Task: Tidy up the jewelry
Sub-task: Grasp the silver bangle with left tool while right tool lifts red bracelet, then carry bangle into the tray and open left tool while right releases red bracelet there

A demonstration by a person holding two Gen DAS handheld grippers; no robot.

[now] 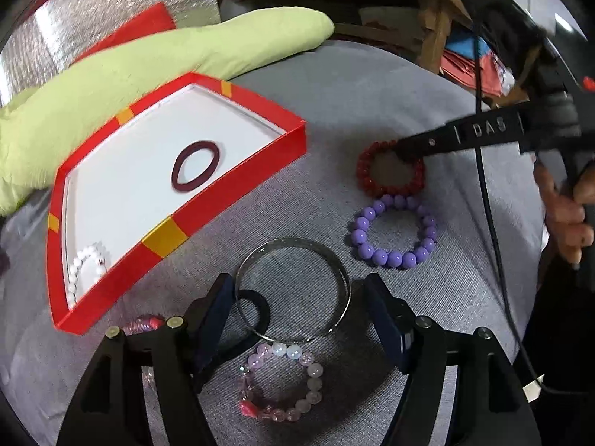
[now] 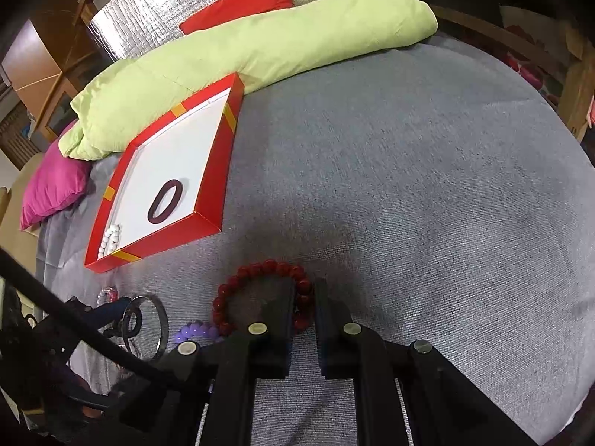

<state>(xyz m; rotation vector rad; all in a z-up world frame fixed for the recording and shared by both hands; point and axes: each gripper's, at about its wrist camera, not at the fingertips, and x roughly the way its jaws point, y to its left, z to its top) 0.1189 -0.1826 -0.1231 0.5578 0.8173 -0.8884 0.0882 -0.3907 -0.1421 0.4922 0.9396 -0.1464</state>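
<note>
My left gripper (image 1: 299, 293) is open and hangs over a silver bangle (image 1: 344, 278) lying on the grey cloth; its pads do not press on the bangle. A black ring (image 1: 260, 303) lies inside the bangle by the left finger. A pink bead bracelet (image 1: 314, 375) lies nearer to me. My right gripper (image 2: 306, 293) is shut on the red bead bracelet (image 2: 260, 269), pinching its strand on the right side. A purple bead bracelet (image 1: 394, 258) touches the red one (image 1: 366, 171). The red box (image 1: 238, 193) holds a maroon ring (image 1: 178, 182) and a white bead bracelet (image 1: 74, 271).
A green pillow (image 2: 260, 48) lies behind the box (image 2: 214, 186), with a magenta cushion (image 2: 55, 186) to its left. Another pink bracelet (image 1: 143, 325) peeks out beside my left finger. A person's hand (image 1: 565, 215) holds the right gripper's handle. Wooden furniture stands beyond the cloth.
</note>
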